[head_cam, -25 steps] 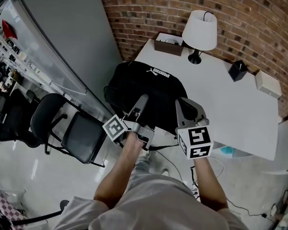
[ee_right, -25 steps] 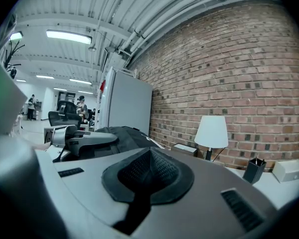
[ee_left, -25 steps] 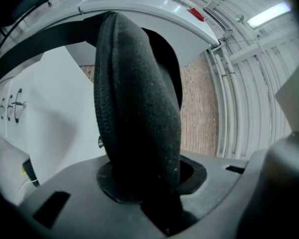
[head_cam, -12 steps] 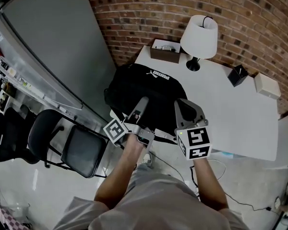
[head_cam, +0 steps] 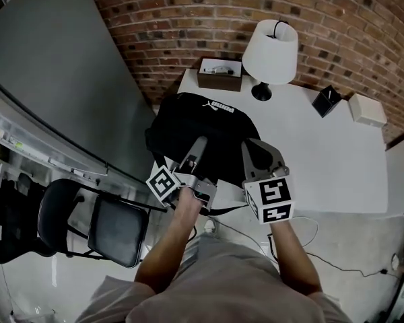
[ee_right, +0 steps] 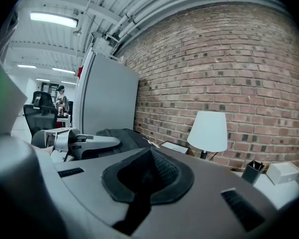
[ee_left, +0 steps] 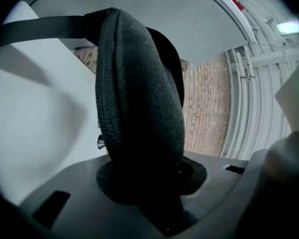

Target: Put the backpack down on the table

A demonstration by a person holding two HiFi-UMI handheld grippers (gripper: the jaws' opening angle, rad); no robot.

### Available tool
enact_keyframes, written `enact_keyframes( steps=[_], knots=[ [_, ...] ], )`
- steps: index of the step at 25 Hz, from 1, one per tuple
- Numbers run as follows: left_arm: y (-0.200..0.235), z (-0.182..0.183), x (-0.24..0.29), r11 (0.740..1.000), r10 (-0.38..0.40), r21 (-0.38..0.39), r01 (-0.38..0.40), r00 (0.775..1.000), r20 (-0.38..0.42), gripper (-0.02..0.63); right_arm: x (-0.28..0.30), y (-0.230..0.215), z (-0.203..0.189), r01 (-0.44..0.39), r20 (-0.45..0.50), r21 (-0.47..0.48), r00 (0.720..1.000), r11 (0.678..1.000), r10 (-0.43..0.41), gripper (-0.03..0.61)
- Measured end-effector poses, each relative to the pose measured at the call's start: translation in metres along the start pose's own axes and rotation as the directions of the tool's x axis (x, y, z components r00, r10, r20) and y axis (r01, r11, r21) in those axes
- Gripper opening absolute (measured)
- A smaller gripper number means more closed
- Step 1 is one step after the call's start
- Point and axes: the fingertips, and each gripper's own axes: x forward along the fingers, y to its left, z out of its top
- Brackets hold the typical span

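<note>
A black backpack with a white logo hangs over the left end of the white table; whether it rests on the top I cannot tell. My left gripper is shut on its padded shoulder strap, which rises out of the jaws in the left gripper view. My right gripper is level beside it, just right of the bag. Its pads meet with nothing between them. In the right gripper view the backpack lies beyond the left gripper.
On the table stand a white lamp, a brown box, a black holder and a white box. A brick wall runs behind. A grey partition and black chairs are to the left. Cables lie on the floor.
Both grippers and the backpack have moved toward the table. The bag now covers the table's left corner instead of hanging beside it. The grips are unchanged.
</note>
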Motion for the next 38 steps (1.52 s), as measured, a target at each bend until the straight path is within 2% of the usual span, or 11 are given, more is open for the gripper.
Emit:
enact_keyframes(
  steps=[12, 16, 27, 38],
  knots=[
    [0.036, 0.032, 0.037, 0.998, 0.019, -0.054, -0.023, 0.998, -0.058, 0.123, 0.044, -0.006, -0.011, 0.064, -0.047, 0.017, 0.997, 0.998, -0.063, 0.000],
    [0.054, 0.041, 0.048, 0.997, 0.036, -0.061, -0.040, 0.996, -0.076, 0.123, 0.060, -0.012, -0.017, 0.074, -0.050, 0.054, 0.996, 0.996, -0.071, 0.000],
    [0.095, 0.046, 0.077, 0.993, 0.079, -0.075, -0.091, 0.986, -0.147, 0.123, 0.094, -0.012, -0.030, 0.097, -0.101, 0.059, 0.991, 0.994, -0.090, 0.000],
    [0.134, 0.052, 0.078, 0.986, 0.137, -0.067, -0.152, 0.972, -0.189, 0.123, 0.116, -0.007, -0.047, 0.107, -0.125, 0.086, 0.988, 0.991, -0.096, 0.000]
  ],
)
